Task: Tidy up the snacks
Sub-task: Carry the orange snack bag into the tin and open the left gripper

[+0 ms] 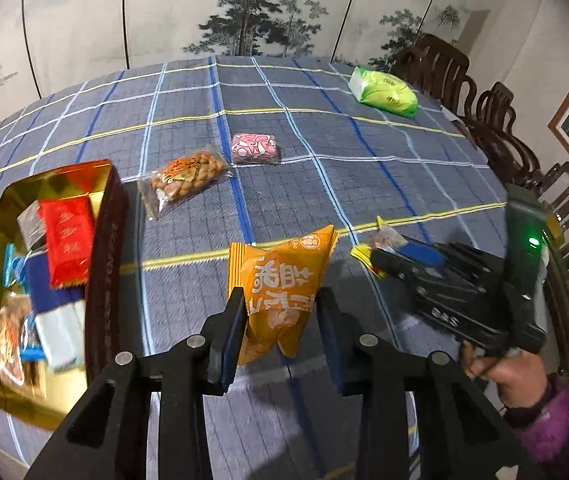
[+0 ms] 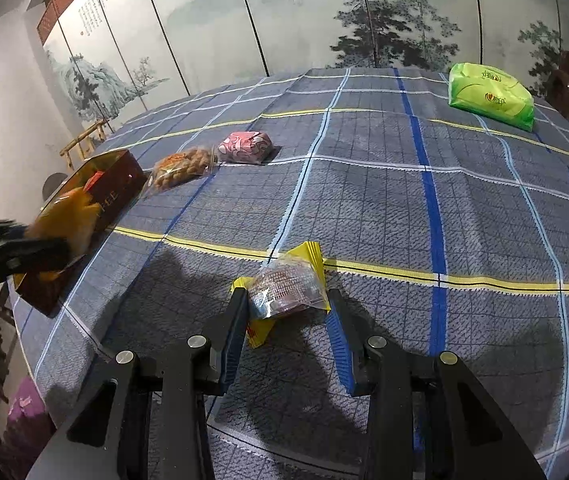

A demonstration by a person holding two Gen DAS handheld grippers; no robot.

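Gold-lined dark red rectangular box (image 1: 106, 240) sits at far left on the blue plaid-clothed worktop (image 1: 364, 184), already holding a red foil packet (image 1: 69, 240) plus white and blue packets. Just right of the box: clear bag of brown coated nuts (image 1: 182, 180), then a pink patterned wrapped block (image 1: 255, 149), apart from each other. Far back right, green plastic tissue pack (image 1: 384, 91), well clear. Dark wooden chairs (image 1: 484, 120) line the right edge.

Left hand-held gripper (image 1: 280, 312) is clamped on an orange snack pouch (image 1: 280, 280), lifted off the cloth, right of the box with nothing between them.

Right hand-held gripper (image 2: 290, 320) is pinched on a clear snack packet with yellow ends (image 2: 286, 288), which lies on the cloth near the yellow stripe; both pads touch its sides. A hand (image 1: 512, 372) in a purple sleeve holds that tool.
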